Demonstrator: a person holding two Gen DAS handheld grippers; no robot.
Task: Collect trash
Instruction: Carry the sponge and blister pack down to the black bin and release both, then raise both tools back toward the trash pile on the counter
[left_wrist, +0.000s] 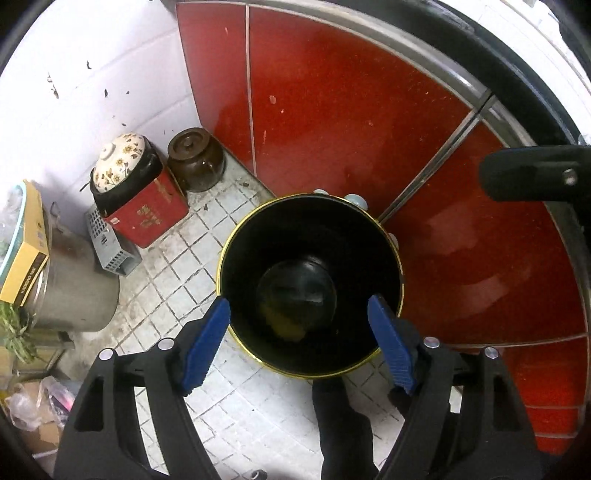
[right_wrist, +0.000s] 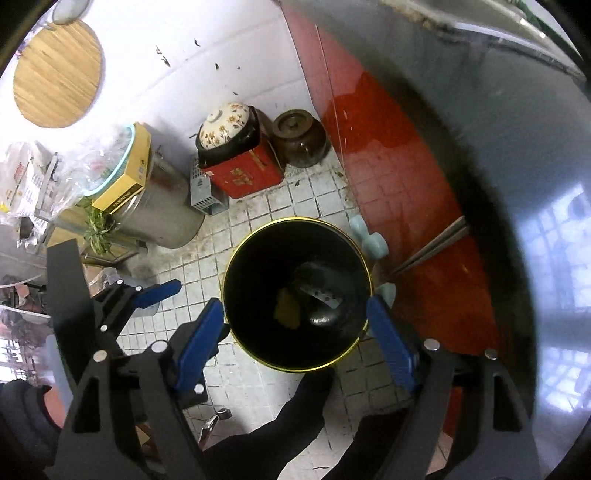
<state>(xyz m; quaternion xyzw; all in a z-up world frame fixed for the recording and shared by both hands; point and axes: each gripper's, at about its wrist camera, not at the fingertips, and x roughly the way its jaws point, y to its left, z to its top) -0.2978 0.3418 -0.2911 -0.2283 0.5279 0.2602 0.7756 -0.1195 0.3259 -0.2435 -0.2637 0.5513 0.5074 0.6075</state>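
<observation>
- My left gripper (left_wrist: 299, 325) and right gripper (right_wrist: 295, 325) both hang over the round black trash bin with a thin gold rim (left_wrist: 310, 284), which stands on the grimy white tiled floor (left_wrist: 184, 266) just beside the glossy red cabinet doors (left_wrist: 351, 110).
- Both sets of jaws stand released, blue pads wide apart with nothing between them; the trash sits at the bottom of the bin: a yellowish scrap (right_wrist: 288, 310), a pale strip (right_wrist: 319, 293) and something dark I cannot make out.
- Risk: with both grippers crowded over one opening, I judge they could knock together; the left one shows close to the right in the right wrist view.
- Risk: a low finger could catch the gold rim and tip the bin toward the pale blue dumbbell (right_wrist: 369, 236) lying against it, or into the cabinet.
- Risk: a dark-clad leg (right_wrist: 295, 406) of the person touches the near rim, so a shuffle could shove the bin.
- Pose: both grippers point steeply down, tilted slightly forward, fingers flanking the bin's mouth from above and not touching it, as far as I can tell.
</observation>
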